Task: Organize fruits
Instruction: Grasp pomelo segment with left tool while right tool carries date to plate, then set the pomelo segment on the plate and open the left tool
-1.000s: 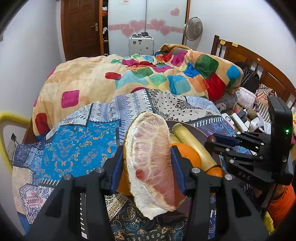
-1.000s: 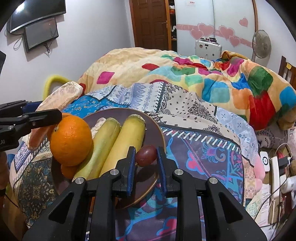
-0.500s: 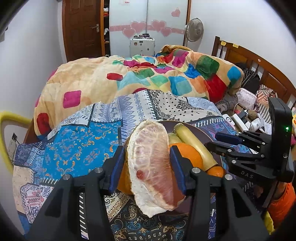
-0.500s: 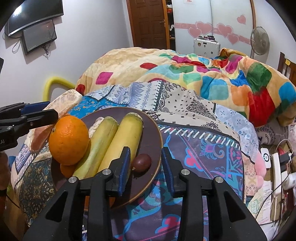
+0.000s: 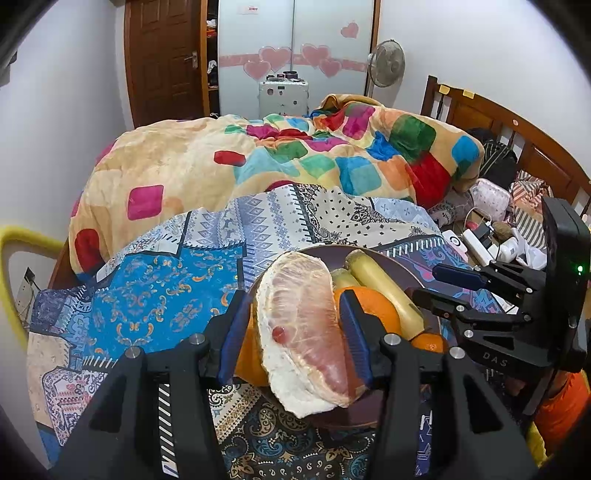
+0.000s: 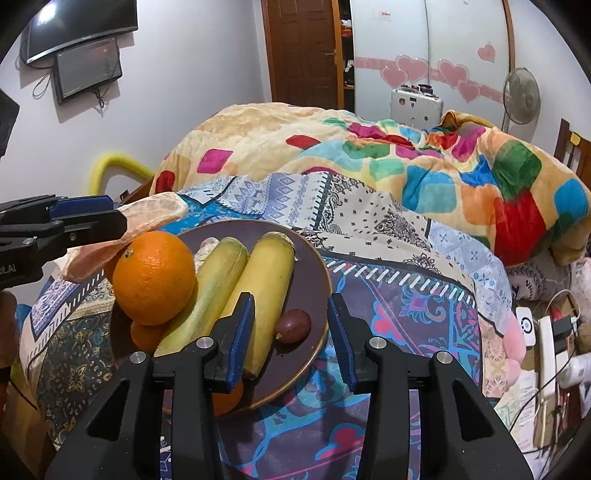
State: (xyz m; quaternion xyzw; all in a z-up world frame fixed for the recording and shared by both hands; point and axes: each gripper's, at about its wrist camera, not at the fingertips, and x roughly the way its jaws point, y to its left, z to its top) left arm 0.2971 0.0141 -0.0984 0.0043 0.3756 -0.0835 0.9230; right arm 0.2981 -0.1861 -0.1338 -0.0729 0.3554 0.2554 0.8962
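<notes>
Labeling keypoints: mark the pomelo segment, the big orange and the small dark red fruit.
pomelo segment [image 5: 303,332], left wrist view, middle of the pink flesh between the fingers.
big orange [image 6: 153,277], right wrist view, centre of the peel.
small dark red fruit [image 6: 293,325], right wrist view, centre of the skin.

place: home bedroom | bed under a plush blanket of bright coloured squares [image 5: 280,162] | curved brown wooden headboard [image 5: 517,136] | white wardrobe doors with pink heart stickers [image 5: 295,55] | brown wooden door [image 6: 303,48] | wall-mounted black television [image 6: 77,26] | standing electric fan [image 6: 521,96]
</notes>
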